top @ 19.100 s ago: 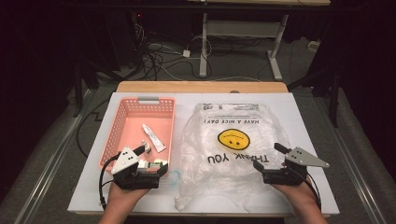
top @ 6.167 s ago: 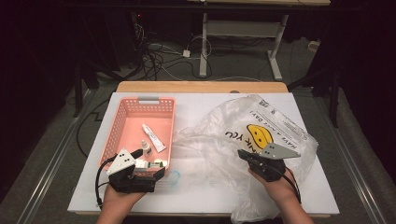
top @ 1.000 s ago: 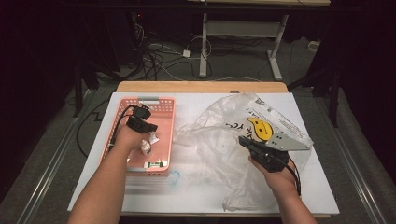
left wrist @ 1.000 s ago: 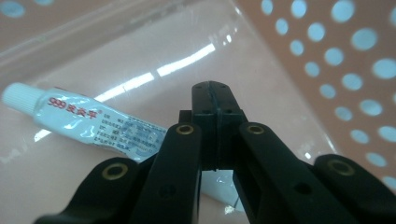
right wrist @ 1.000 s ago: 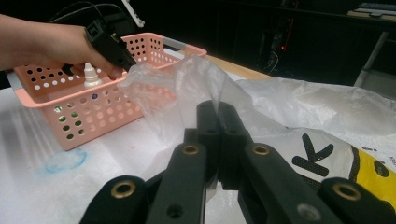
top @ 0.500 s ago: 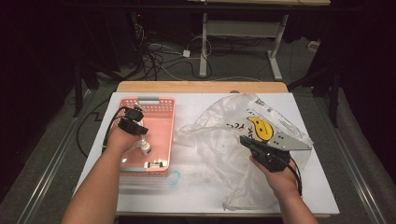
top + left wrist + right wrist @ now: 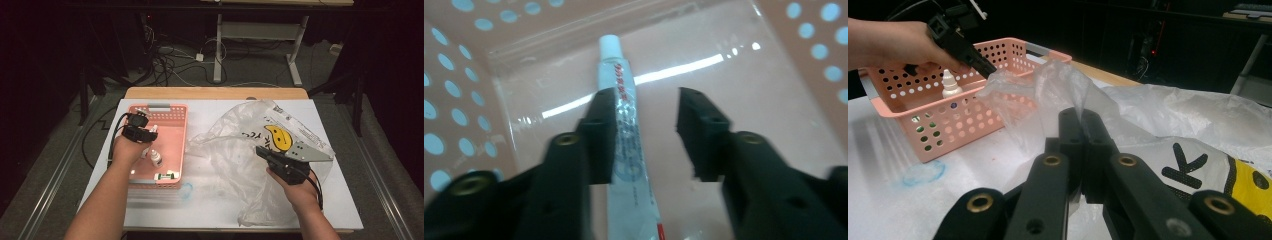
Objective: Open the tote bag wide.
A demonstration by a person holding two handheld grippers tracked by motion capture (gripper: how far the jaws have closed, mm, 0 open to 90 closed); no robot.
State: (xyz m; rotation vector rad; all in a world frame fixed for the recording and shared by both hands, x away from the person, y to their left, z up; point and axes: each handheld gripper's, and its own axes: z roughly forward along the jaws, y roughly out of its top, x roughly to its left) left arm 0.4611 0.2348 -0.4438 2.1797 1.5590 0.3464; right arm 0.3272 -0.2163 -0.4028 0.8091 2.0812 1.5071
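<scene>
My left gripper [image 7: 140, 131] reaches down into the pink basket [image 7: 175, 130] at the table's left. Its jaws have just been opening and now stand open [image 7: 646, 105]. A white tube [image 7: 623, 95] lies on the basket floor between them, against the left jaw and apart from the right one. My right gripper [image 7: 272, 159] is shut on a fold of the clear plastic bag [image 7: 235, 150] with a yellow smiley and holds it up off the table. In the right gripper view the closed jaws [image 7: 1080, 117] pinch the bag's film [image 7: 1048, 90].
A small white dropper bottle [image 7: 156, 159] stands in the basket, beside my left hand. Another small item [image 7: 167, 175] lies at the basket's near wall. A blue mark [image 7: 186, 190] sits on the white tabletop [image 7: 215, 210]. Cables and desk legs lie beyond the table.
My left gripper has shifted a little to the left inside the basket. The right gripper and the lifted bag have stayed where they were.
</scene>
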